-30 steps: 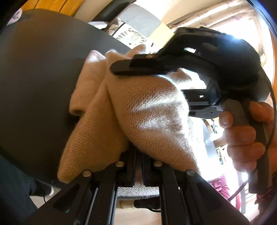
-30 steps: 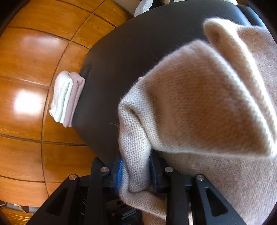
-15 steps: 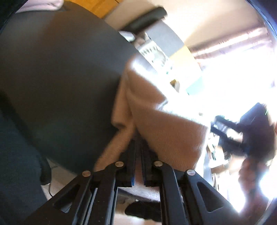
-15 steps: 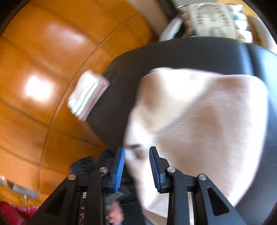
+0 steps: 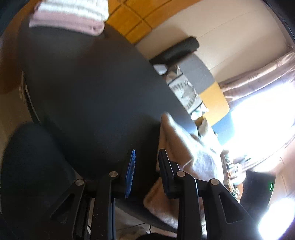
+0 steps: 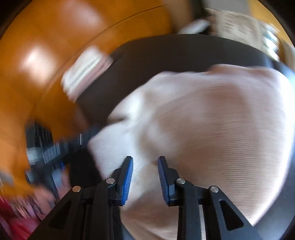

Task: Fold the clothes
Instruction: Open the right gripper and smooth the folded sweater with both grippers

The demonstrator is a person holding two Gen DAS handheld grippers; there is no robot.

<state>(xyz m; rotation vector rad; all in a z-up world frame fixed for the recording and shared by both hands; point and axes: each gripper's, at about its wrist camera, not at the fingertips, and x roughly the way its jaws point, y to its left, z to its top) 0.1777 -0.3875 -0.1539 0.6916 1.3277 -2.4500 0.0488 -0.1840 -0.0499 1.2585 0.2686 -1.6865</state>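
both grippers empty, beige knit sweater [image 6: 202, 118] lying on the dark desk [image 5: 88, 88].

the left gripper [image 5: 146, 168] has jaws apart over bare desk, the sweater just beside its right finger near the desk's edge; the right gripper [image 6: 144, 175] has jaws apart above the blurred sweater. only the right view shows the sweater's whole spread. a folded white and pink stack [image 5: 70, 16] sits at the far edge, with open dark surface between.
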